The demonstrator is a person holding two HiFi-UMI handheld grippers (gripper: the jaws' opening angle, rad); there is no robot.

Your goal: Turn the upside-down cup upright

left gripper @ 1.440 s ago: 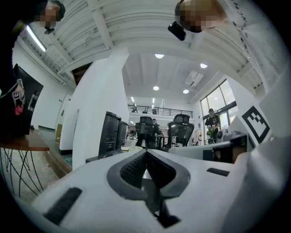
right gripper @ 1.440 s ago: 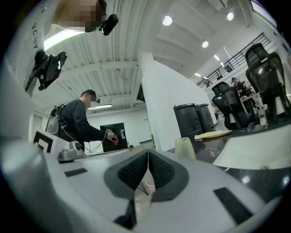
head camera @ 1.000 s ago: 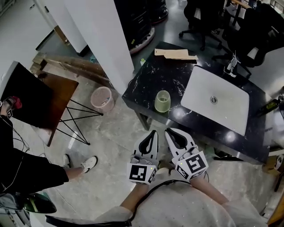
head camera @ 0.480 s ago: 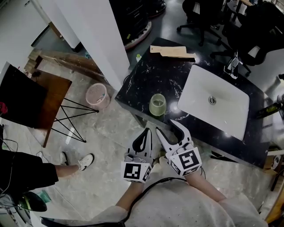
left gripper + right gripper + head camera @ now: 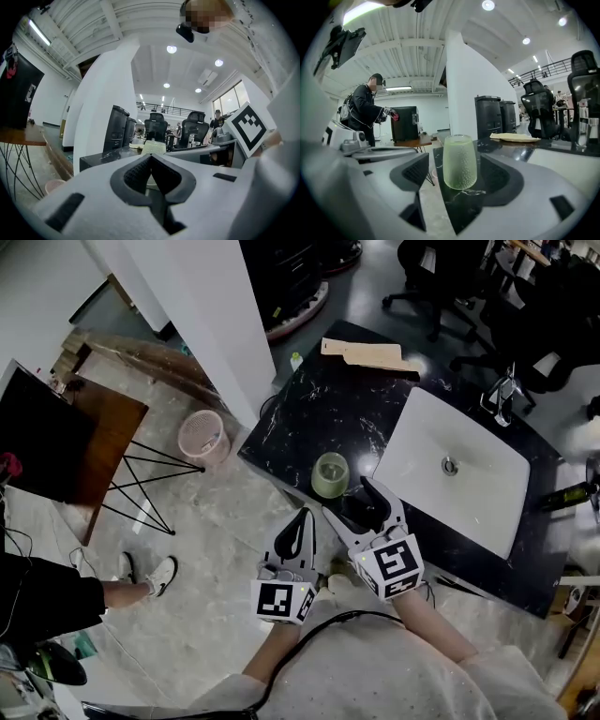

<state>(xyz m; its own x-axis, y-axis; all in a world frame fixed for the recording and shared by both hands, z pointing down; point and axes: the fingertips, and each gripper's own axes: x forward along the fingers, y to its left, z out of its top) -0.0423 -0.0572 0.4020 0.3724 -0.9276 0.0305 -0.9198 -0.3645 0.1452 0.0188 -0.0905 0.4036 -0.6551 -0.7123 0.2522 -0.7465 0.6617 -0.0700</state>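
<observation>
Right gripper [image 5: 349,500]: jaws stand wide apart and have just been opening; nothing is gripped. In the right gripper view the cup [image 5: 460,161] appears framed in the gap between the two jaws, a little ahead of them, with neither pad touching it. The cup is pale green with a pebbled, frosted wall and rests upside down near the front corner of the black marbled counter [image 5: 309,409], on bare stone, apart from the other items. From the head view the gripper reaches over the counter's front edge, tips near the cup. Left gripper [image 5: 301,518]: jaws closed together, tips meeting, nothing between them; it is held beside the right gripper, short of the counter edge, above the floor. A white sink [image 5: 469,474] is set into the counter to the right of the cup, with a tap [image 5: 506,390] at its far side. A flat piece of cardboard [image 5: 366,354] lies at the counter's far edge. A pink bin [image 5: 204,437] stands on the floor beside a white pillar [image 5: 197,315], left of the counter
</observation>
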